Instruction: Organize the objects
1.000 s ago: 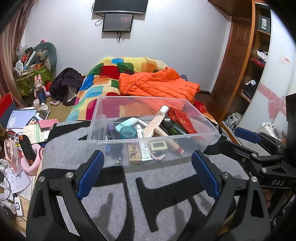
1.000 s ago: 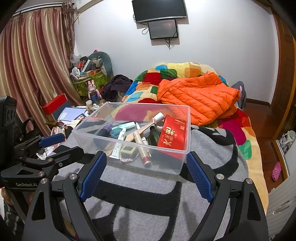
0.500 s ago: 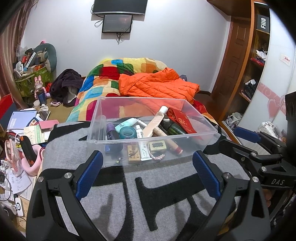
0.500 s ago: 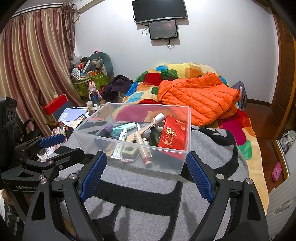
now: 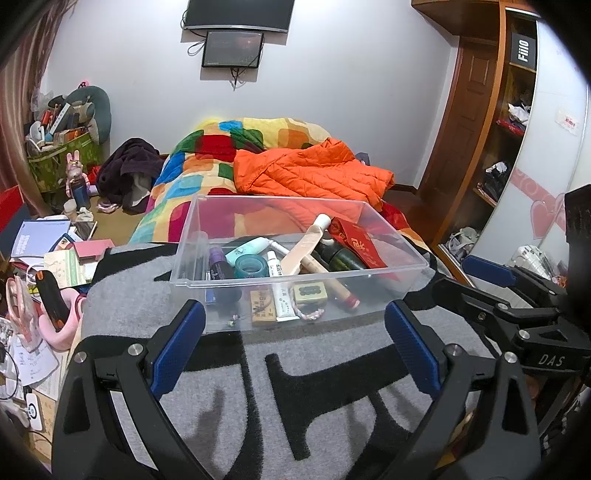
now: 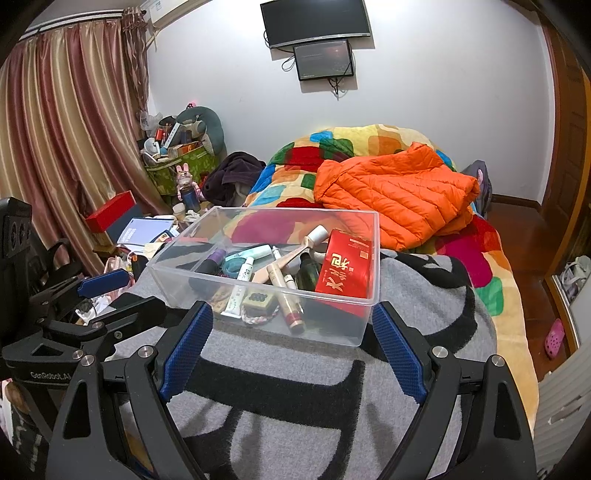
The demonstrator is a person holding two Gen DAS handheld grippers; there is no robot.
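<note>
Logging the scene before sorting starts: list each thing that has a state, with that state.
Bin: lidless, upright, holding clutter.
Red box: closed, leaning on the bin wall.
Left claw: open, empty.
Right claw: open, empty.
Jacket: folded on the bed.
Screen: dim.

Grey blanket with black strokes, orange jacket, seemingly red packet.

A gray blanket with black shapes lies right under the grippers. Far ahead on the bed, an orange coat sits on a colorful quilt. High on the wall ahead hangs a black TV. Striped curtains hang off to the left. Books lie low on the left.
</note>
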